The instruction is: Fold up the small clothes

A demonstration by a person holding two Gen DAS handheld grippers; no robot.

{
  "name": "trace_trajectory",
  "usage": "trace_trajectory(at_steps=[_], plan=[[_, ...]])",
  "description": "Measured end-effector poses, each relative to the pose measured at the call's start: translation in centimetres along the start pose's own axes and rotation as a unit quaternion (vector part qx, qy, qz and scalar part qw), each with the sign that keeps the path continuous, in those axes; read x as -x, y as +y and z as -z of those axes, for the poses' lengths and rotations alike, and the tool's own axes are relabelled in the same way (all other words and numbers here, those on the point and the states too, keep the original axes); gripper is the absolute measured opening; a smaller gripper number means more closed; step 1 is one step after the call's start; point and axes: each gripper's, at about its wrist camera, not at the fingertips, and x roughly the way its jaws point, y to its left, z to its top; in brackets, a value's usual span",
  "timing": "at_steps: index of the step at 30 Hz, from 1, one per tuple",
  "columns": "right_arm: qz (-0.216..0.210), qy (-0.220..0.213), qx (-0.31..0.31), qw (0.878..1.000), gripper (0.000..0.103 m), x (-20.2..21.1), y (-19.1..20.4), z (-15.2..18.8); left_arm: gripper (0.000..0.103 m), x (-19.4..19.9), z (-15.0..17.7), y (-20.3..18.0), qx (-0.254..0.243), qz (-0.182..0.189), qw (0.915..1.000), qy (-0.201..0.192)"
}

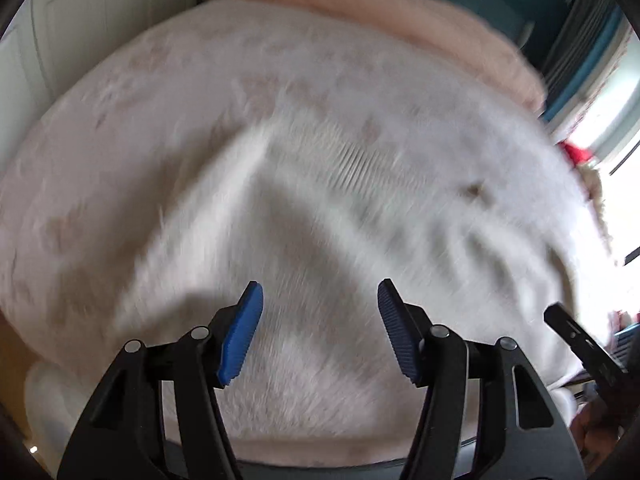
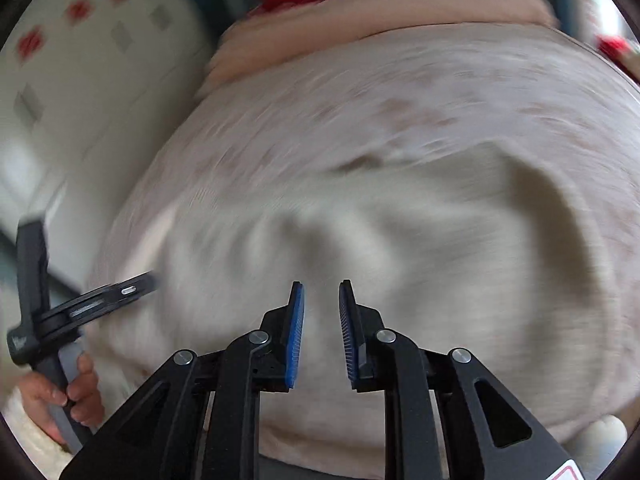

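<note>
Although both views are smeared by motion blur, two grippers can be counted, one per hand. Left gripper (image 1: pixel 320 292): its two blue-padded fingers (image 1: pixel 242 332) stand wide apart with nothing between them, poised above one white garment (image 1: pixel 320 200). That garment lies rumpled on a pale patterned cover (image 1: pixel 120 100), with a single raised fold running diagonally and a ribbed patch near its middle. Right gripper (image 2: pixel 322 292): its two fingers (image 2: pixel 295 336) are parted by a narrow gap, gripping nothing, above the same garment (image 2: pixel 400 240).

One pink blanket (image 1: pixel 360 4) is bunched along the far side of the cover. One red item (image 1: pixel 576 154) sits at the cover's right margin; its nature cannot be determined.

From the right wrist view, one bare hand (image 2: pixel 60 396) grasps the handle of the left gripper (image 2: pixel 80 312) at the lower left.
</note>
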Motion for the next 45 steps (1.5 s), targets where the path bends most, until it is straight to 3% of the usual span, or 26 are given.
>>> trace_trajectory(at_steps=[2,3,4,7,11,12,13,14,16,18,19,20,24,25,28,31,35,37,41,42,45], plan=[[0.039,0.016,0.033,0.999,0.010,-2.2,0.0,0.6,0.059,-1.2,1.1,0.5,-0.006,-0.026,0.9996,0.004],[0.054,0.015,0.023,0.998,0.009,-2.6,-1.3,0.7,0.059,-1.2,1.2,0.8,-0.005,-0.021,0.9998,-0.002],[0.053,0.013,-0.004,0.999,0.000,-2.6,-3.1,0.7,0.059,-1.1,1.3,1.1,-0.007,-0.020,0.9998,-0.004],[0.049,0.005,-0.118,0.992,0.001,0.2,-8.0,0.5,0.059,-1.2,0.9,0.9,-0.028,-0.028,0.9992,-0.002],[0.105,-0.056,-0.126,0.985,0.018,5.8,-11.3,-1.0,0.058,-0.1,0.6,1.7,0.014,0.002,0.9998,-0.012],[0.114,-0.059,-0.128,0.983,0.023,6.2,-11.9,-1.4,0.058,-0.1,0.4,1.8,0.020,0.001,0.9997,-0.012],[0.132,-0.058,-0.127,0.981,0.038,6.1,-12.9,-2.0,0.058,-0.5,0.1,2.0,0.024,-0.002,0.9997,-0.010],[0.143,-0.055,-0.125,0.980,0.045,5.5,-13.7,-2.7,0.058,-1.2,-0.1,2.2,0.025,-0.005,0.9997,-0.004],[0.171,-0.040,-0.114,0.978,0.047,3.6,-14.6,-4.0,0.059,-1.7,-0.1,2.0,0.018,-0.013,0.9998,-0.004],[0.163,-0.007,-0.111,0.980,0.040,0.8,-15.1,-4.8,0.060,-1.7,0.1,1.4,0.003,-0.027,0.9996,-0.005],[0.155,0.006,-0.111,0.982,0.015,-0.3,-15.3,-4.9,0.060,-1.8,0.1,1.2,-0.005,-0.032,0.9994,-0.005],[0.146,0.012,-0.110,0.983,0.007,-0.7,-15.4,-5.2,0.060,-1.8,0.1,1.0,-0.010,-0.037,0.9993,-0.005],[0.129,-0.072,-0.162,0.976,0.006,3.1,-16.9,-5.3,0.060,-1.8,0.1,1.3,-0.011,-0.030,0.9995,-0.004],[0.135,-0.069,-0.171,0.974,0.006,2.9,-17.6,-5.1,0.060,-1.8,0.2,1.3,-0.011,-0.030,0.9995,-0.004],[0.160,0.019,-0.172,0.972,0.007,-1.5,-20.2,-3.9,0.062,-2.1,0.2,1.0,-0.019,-0.036,0.9991,-0.005],[0.162,0.000,-0.164,0.973,0.013,0.1,-19.0,-4.4,0.062,-2.1,0.1,0.9,-0.019,-0.038,0.9991,-0.002],[0.092,-0.059,-0.133,0.985,0.014,5.2,-13.1,-3.5,0.062,-1.1,0.4,1.6,0.003,-0.016,0.9999,-0.006],[0.070,-0.047,-0.096,0.992,0.014,5.3,-9.8,-1.6,0.062,-1.1,0.8,1.4,-0.007,-0.020,0.9998,-0.005],[0.113,0.017,-0.030,0.993,0.014,1.4,-6.7,2.6,0.063,-1.2,1.2,1.0,-0.021,-0.035,0.9991,-0.010],[0.119,0.037,-0.040,0.991,0.013,0.0,-7.3,3.8,0.063,-1.2,1.2,1.1,-0.018,-0.033,0.9992,-0.009],[0.103,0.031,-0.073,0.991,0.010,1.2,-7.9,3.6,0.063,-1.0,0.9,1.6,-0.008,-0.023,0.9997,-0.002]])
